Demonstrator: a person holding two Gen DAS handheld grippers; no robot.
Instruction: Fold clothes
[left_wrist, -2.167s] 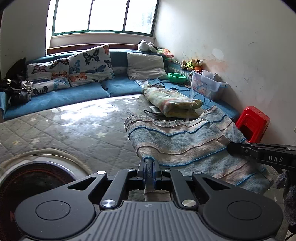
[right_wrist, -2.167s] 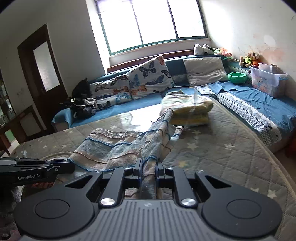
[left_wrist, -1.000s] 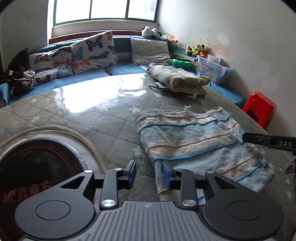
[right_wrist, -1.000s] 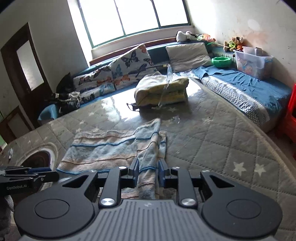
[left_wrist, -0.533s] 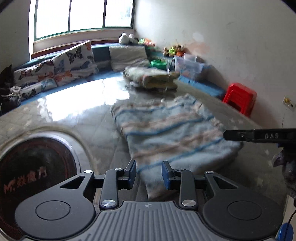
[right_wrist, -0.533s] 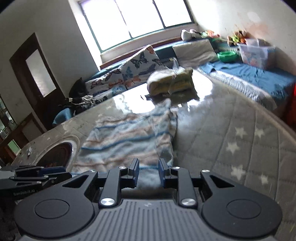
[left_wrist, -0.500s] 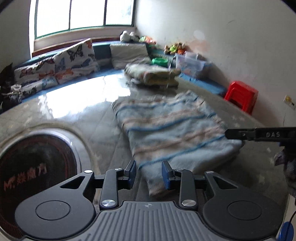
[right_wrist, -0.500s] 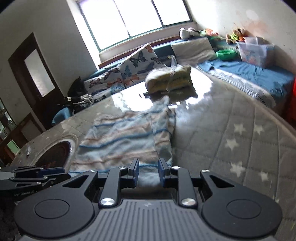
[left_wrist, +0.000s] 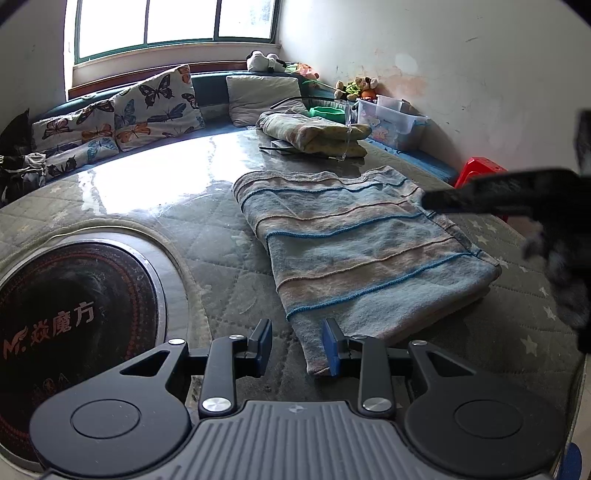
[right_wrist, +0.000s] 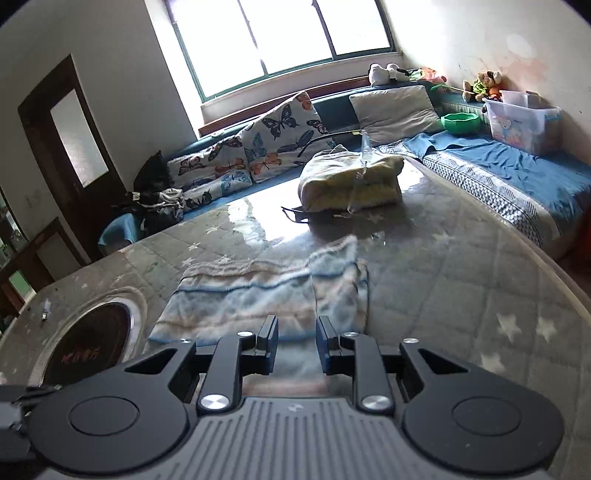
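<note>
A striped blue and beige garment (left_wrist: 354, 236) lies folded flat on the quilted round table (left_wrist: 207, 229); it also shows in the right wrist view (right_wrist: 258, 295). My left gripper (left_wrist: 297, 345) is open and empty at the garment's near left corner. My right gripper (right_wrist: 295, 345) is open and empty, just above the garment's near edge. The right gripper's black finger shows blurred at the right of the left wrist view (left_wrist: 498, 195).
A folded yellowish bundle (right_wrist: 351, 181) lies at the table's far side. A round dark burner plate (left_wrist: 62, 314) is set into the table at the left. A blue sofa with butterfly cushions (left_wrist: 147, 107), a plastic box (right_wrist: 524, 118) and a red stool (left_wrist: 476, 170) ring the table.
Both grippers have let go of the garment and opened. It now lies folded on the table, and both grippers have drawn back toward its near edge.
</note>
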